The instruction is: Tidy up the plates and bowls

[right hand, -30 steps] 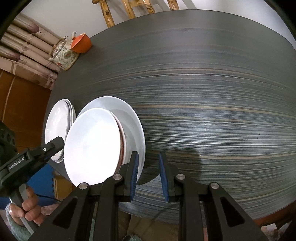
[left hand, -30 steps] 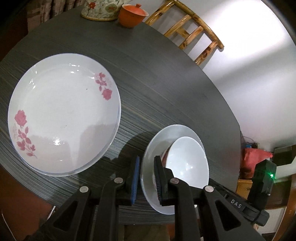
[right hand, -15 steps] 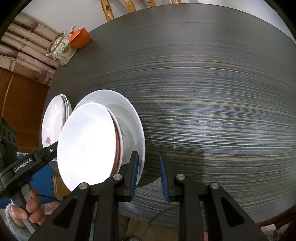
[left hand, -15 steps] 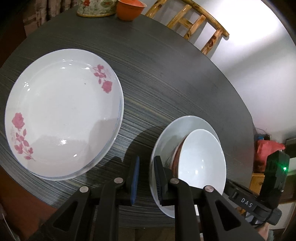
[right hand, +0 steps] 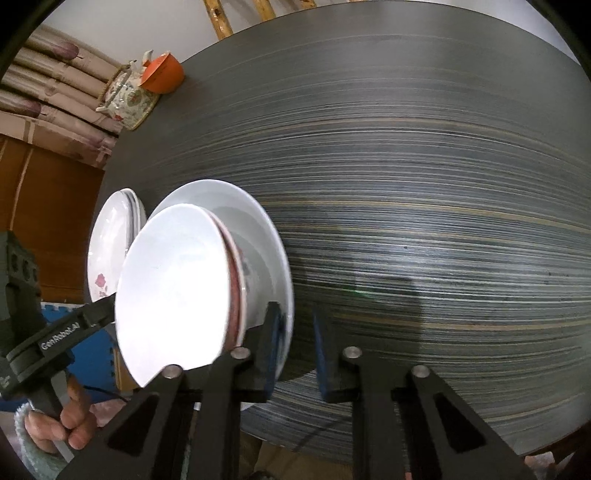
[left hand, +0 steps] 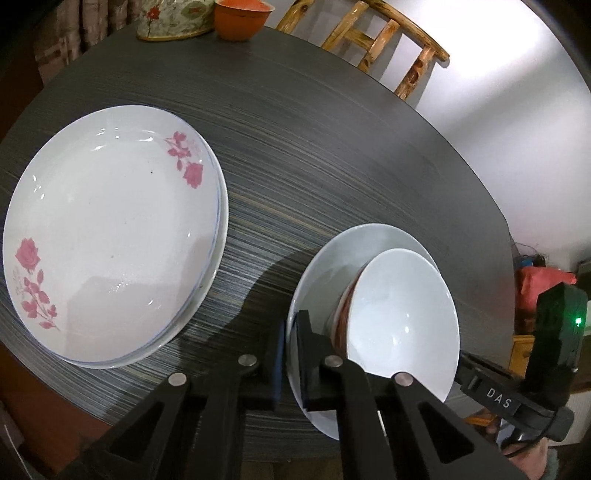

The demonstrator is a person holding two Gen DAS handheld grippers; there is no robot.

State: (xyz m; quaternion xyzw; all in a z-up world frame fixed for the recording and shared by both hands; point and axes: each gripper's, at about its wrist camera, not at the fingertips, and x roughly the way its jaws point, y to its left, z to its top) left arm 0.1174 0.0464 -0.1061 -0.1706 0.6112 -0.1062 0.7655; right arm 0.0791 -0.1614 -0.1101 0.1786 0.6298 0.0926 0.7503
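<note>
A stack of rose-patterned white plates lies on the dark table at the left. A plain white plate carries stacked bowls, the top one white, the lower one red-banded. My left gripper is shut on this plate's near rim and holds it tilted above the table. In the right wrist view the white plate and bowls sit left of my right gripper, which stands open, its left finger by the plate's rim.
A floral teapot and an orange cup stand at the table's far edge; both also show in the right wrist view. A wooden chair stands behind the table. Red bag beside the table.
The left gripper has closed on the white plate's rim and lifted it with the bowls. The right gripper has opened wider and let go of the plate.
</note>
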